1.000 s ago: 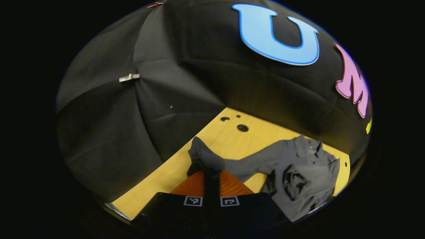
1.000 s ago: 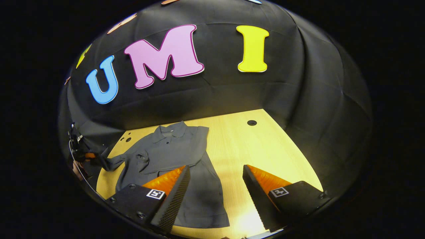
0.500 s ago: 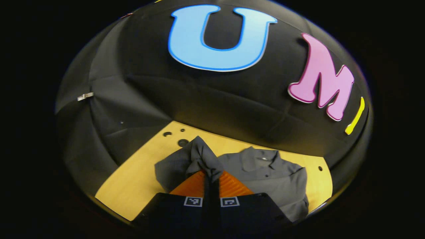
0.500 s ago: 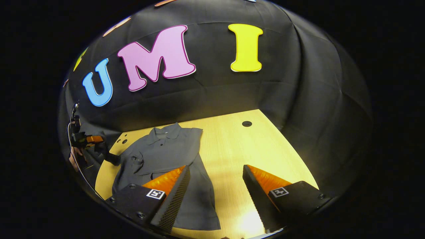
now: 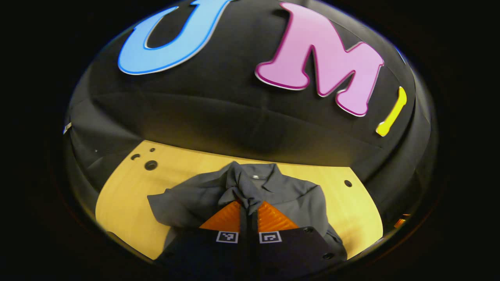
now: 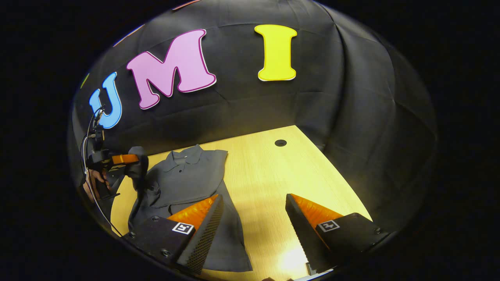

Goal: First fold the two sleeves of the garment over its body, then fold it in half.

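- Swung inward since a second ago: left gripper (image 5: 248, 207), fingers pinching the sleeve (image 5: 238, 183), now above the garment (image 6: 187, 183) on the table (image 6: 273, 171).
- Right gripper (image 6: 254, 218) spread, idle.
- Best lowered flat across the body before release; cuff edge apparently bunched.

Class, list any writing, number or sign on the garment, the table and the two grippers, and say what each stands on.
Garment: no print or label readable.
Table: no writing.
Left gripper: square black-and-white coded tags, patterns, not letters.
Right gripper: the same kind of tag on each finger, no words.
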